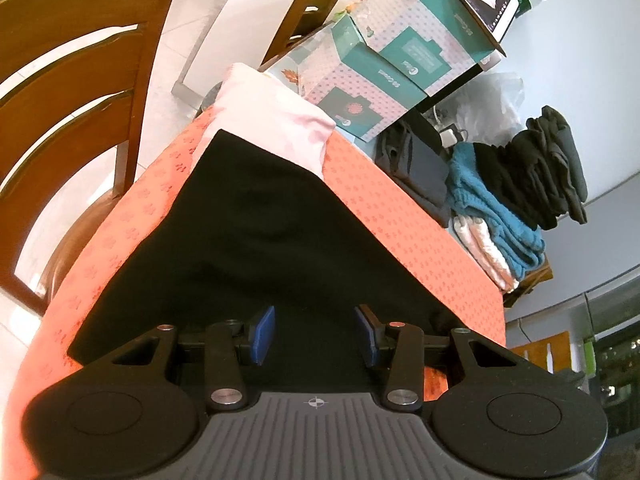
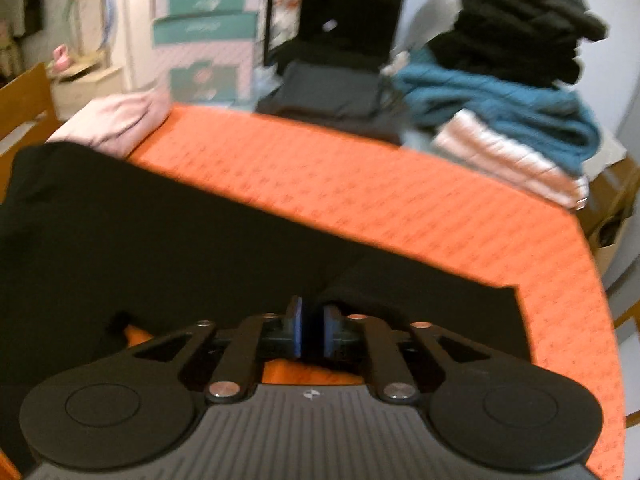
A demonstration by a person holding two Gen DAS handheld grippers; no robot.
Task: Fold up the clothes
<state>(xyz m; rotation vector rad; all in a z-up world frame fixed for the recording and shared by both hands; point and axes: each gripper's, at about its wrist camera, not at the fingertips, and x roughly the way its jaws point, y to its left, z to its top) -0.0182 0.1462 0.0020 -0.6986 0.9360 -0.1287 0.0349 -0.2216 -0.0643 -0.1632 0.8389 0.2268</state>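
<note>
Left gripper [image 1: 315,332] tilted down over black garment [image 1: 256,240] on orange-clothed surface [image 1: 400,216], fingers released, right gripper [image 2: 310,330] angled down at garment's near edge, fingers narrowly parted, nothing visibly grasped, folded clothes stack [image 2: 520,80] at 1 o'clock.

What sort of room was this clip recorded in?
Probably a home dining area: a table under an orange tablecloth, a wooden dining chair on a tiled floor, and stacked folded clothes beside cardboard boxes.

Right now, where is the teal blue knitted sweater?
The teal sweater sits in the clothes stack at the far right of the orange tablecloth, lying on a pale pink garment and under dark folded clothes.
</note>
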